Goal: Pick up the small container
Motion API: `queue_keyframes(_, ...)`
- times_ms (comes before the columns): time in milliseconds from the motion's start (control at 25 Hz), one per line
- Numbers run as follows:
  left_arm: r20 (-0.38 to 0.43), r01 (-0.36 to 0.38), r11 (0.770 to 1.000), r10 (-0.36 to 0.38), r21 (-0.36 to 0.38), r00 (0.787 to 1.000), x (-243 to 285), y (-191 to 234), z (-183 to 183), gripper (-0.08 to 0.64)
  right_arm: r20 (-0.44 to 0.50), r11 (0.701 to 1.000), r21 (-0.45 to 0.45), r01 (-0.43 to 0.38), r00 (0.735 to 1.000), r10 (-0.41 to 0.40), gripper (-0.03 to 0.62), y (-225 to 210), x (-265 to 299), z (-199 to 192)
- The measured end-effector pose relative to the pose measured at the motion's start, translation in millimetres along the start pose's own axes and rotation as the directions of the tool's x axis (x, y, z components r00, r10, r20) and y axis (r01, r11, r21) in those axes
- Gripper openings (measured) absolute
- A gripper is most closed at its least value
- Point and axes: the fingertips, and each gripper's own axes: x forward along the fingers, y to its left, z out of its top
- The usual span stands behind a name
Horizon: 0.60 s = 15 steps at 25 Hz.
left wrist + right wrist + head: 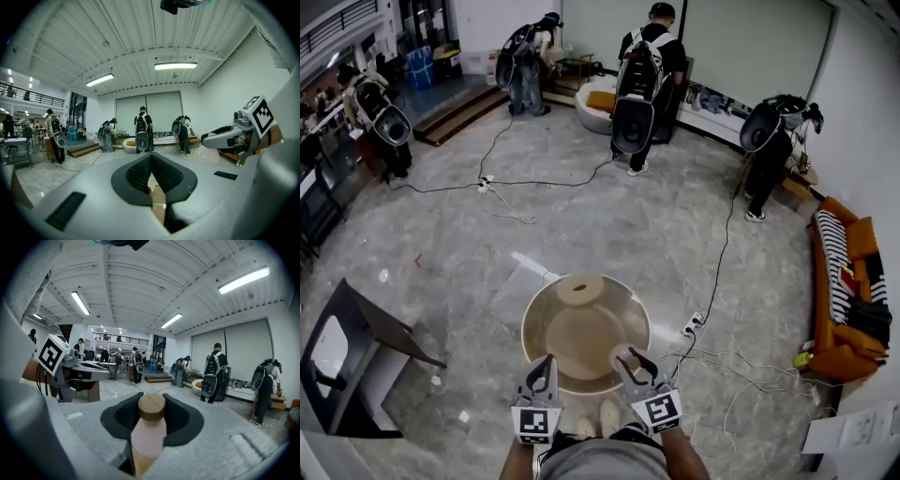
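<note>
The small container (149, 427) is a pale pink bottle with a round wooden cap. It stands between the jaws of my right gripper (152, 420), which is shut on its body. In the head view the right gripper (630, 362) holds the small container (623, 357) over the near right edge of the round tan table (532, 330). My left gripper (544, 371) hovers at the table's near left edge. Its pads (140, 176) meet at the tips with nothing between them. Off to the right in the left gripper view, the right gripper (220, 137) shows from the side.
A round wooden disc (579, 288) lies at the table's far edge. Cables (712, 281) and a power strip (691, 326) run over the marble floor to the right. A dark folding stand (356, 361) is at the left, an orange sofa (848, 291) at the right. Several people stand farther back.
</note>
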Motion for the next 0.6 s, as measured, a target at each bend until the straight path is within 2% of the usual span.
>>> queue_keyframes(600, -0.010, -0.003, 1.000, 0.003, 0.004, 1.000, -4.0, -4.8, -2.9, 0.017, -0.001, 1.000, 0.009, -0.010, 1.000, 0.010, 0.126, 3.7, -4.1, -1.1)
